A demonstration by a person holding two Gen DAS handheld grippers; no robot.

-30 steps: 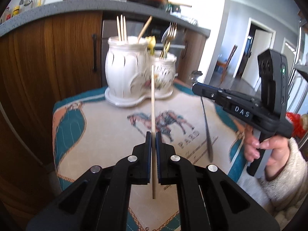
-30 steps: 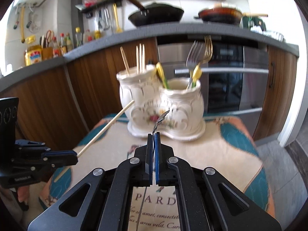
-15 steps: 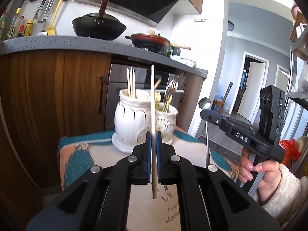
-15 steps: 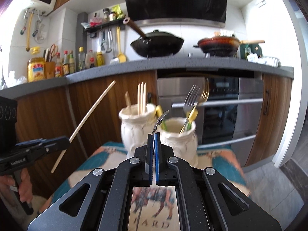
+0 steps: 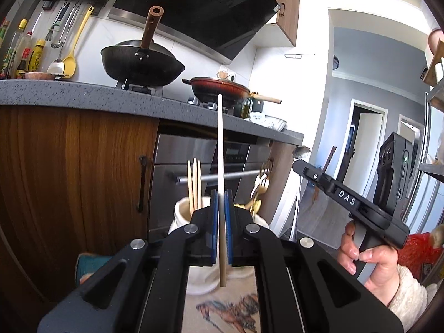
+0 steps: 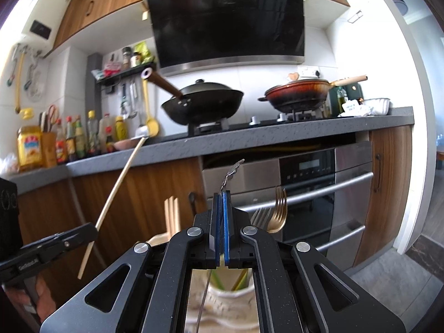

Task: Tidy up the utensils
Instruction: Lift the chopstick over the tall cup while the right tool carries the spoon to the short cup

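Since the earlier frame both tongs have been raised, so that the white ceramic holder (image 5: 183, 216) is now seen low, just beyond and below the fingertips. The left tongs (image 5: 221, 194) are clenched on a wooden chopstick (image 5: 220, 144), held upright with its lower end projecting beneath the pads, above the cloth-covered table (image 5: 222, 313). The right tongs (image 6: 221, 194) are clenched on a thin metal utensil (image 6: 231, 173), its ornate end protruding ahead of the tips, with the forks (image 6: 273, 213) in the holder just right of them.

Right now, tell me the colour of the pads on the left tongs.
Blue pads, clearest in the left wrist view.
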